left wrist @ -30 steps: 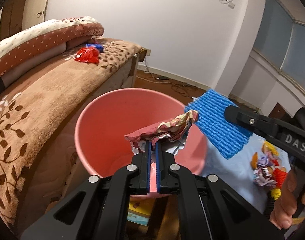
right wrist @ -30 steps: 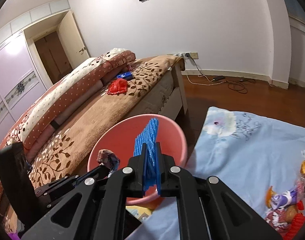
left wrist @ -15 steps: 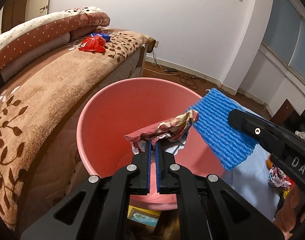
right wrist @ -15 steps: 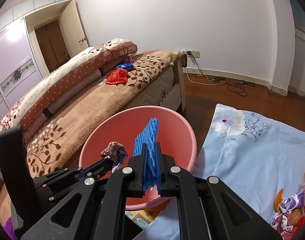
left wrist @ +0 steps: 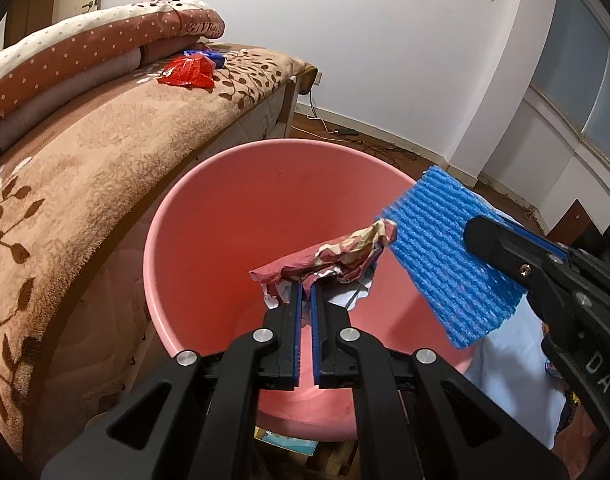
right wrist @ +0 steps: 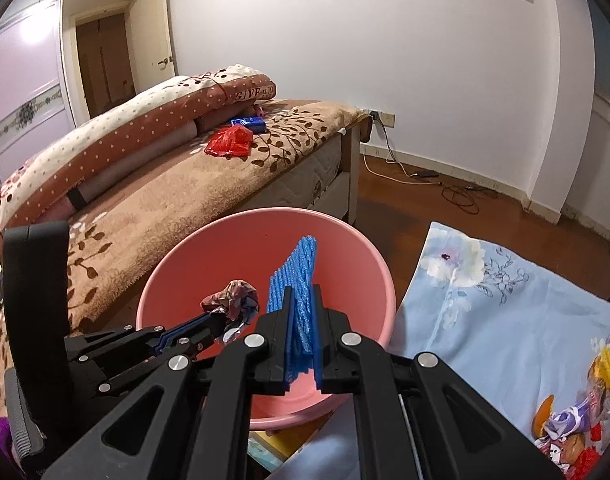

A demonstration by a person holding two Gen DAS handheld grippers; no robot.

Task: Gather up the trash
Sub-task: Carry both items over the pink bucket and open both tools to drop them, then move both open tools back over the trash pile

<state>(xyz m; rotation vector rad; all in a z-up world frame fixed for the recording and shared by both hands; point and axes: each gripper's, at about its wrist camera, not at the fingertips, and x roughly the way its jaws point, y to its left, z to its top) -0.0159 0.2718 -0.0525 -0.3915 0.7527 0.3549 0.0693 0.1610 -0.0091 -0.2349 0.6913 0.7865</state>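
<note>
Both tools were over the pink bin (left wrist: 209,216), each loaded. Left tool (left wrist: 303,292) was clamped nearly fully closed on a crumpled wrapper (left wrist: 337,256); right tool (right wrist: 301,300) was pinched tight on a blue foam net (right wrist: 295,276).

Risks, as I judged them:
- The foam net sat near the bin's right rim and partly overhung it, so a release there could have dropped it onto the blue floral sheet (right wrist: 505,320).
- The wrapper nearly touched the foam and could have snagged on it.
- A thin wrapper might have clung to a pad.
- More trash was left on the bed (right wrist: 185,184).
</note>
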